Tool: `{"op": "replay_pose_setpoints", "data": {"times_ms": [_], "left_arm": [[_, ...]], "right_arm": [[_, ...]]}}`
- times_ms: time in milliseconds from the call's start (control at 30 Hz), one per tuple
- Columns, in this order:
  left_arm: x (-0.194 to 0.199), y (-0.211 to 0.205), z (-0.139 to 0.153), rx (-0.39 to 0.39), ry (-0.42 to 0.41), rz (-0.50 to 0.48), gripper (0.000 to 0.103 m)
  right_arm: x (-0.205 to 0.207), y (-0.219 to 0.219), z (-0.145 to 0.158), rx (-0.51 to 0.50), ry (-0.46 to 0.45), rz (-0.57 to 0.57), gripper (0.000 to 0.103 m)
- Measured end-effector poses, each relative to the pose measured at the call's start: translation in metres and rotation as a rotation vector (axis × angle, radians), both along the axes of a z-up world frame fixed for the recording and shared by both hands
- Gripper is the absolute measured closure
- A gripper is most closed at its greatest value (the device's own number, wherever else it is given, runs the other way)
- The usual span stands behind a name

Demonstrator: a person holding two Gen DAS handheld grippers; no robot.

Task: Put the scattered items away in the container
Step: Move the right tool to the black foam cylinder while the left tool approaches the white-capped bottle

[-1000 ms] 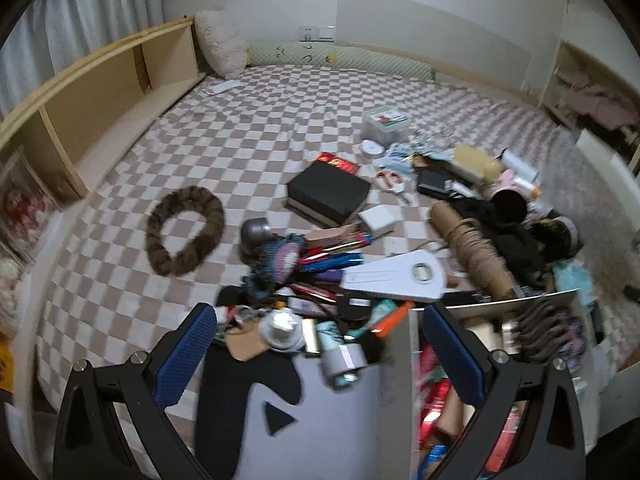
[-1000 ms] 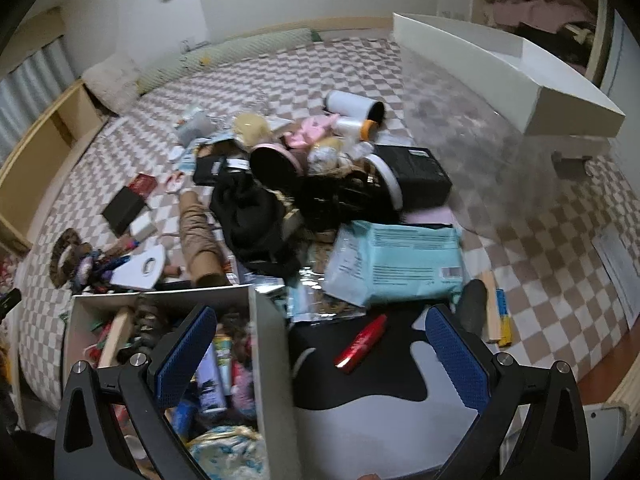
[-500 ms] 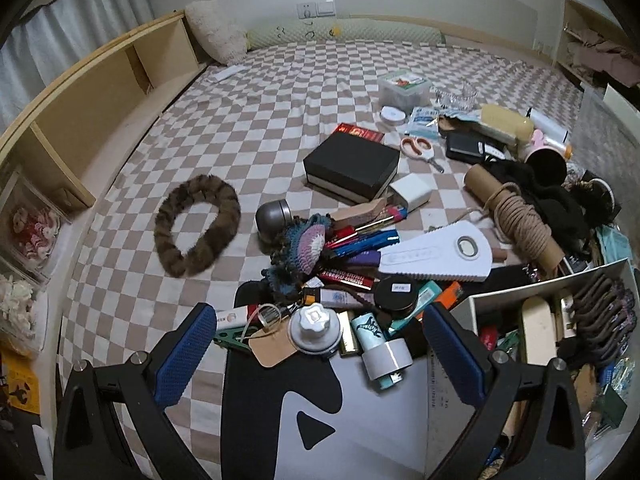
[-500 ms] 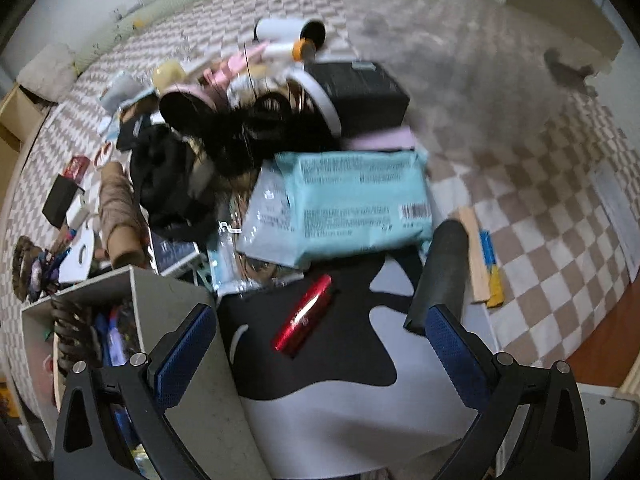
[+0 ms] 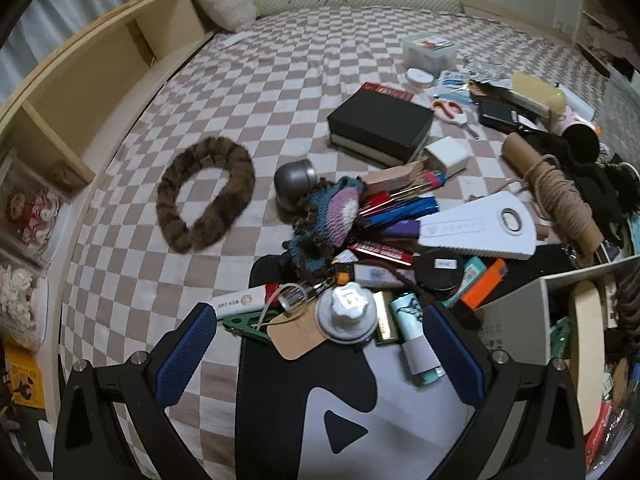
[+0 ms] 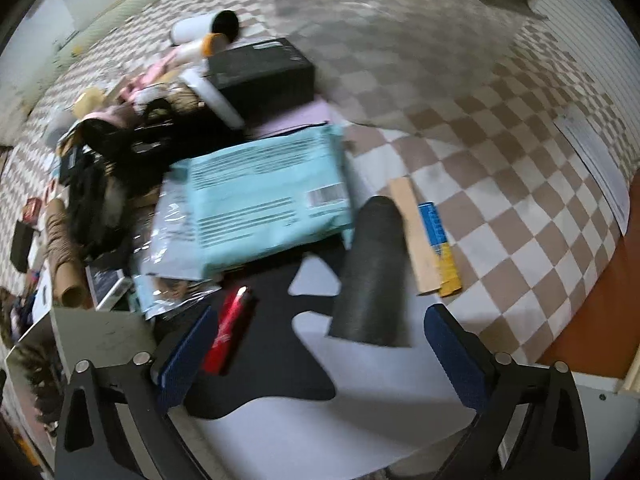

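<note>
The left tool (image 5: 320, 356) is held wide open and empty above a white ridged cap (image 5: 346, 312); the right tool (image 6: 320, 354), equally open and empty, is held near a dark grey cylinder (image 6: 372, 272).

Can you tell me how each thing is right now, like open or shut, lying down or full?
left gripper: jaws open, holding nothing
right gripper: jaws open, holding nothing
container: open, already holding many items
black box: shut, lying flat
dark tube: lying on its side
red tube: lying down
teal packet: lying flat
</note>
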State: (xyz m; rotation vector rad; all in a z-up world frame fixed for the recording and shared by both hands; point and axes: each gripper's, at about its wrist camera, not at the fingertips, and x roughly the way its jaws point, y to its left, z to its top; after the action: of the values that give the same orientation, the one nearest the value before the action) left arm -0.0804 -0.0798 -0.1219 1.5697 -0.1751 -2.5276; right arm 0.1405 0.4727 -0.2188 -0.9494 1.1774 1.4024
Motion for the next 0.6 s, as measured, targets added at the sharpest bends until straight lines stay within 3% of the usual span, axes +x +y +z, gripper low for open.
{"op": "replay_pose_setpoints", "data": {"times_ms": [167,467,600], "left_arm": [[0.001,-0.016,-0.003,0.077,-0.031,0.065,0.0],[0.005,-0.033,-0.008,0.089,-0.041,0.108,0.0],[0.002,-0.039,-0.011,0.081,-0.047,0.124,0.0]], "right_arm": [[0.001,0.012,-0.017,-0.014,-0.076,0.019,0.032],[-0.013,0.026,-0.043,-0.022,-0.24,0.066,0.034],[-0.012,0.025,-0.049,0.003,-0.232,0.082,0.034]]}}
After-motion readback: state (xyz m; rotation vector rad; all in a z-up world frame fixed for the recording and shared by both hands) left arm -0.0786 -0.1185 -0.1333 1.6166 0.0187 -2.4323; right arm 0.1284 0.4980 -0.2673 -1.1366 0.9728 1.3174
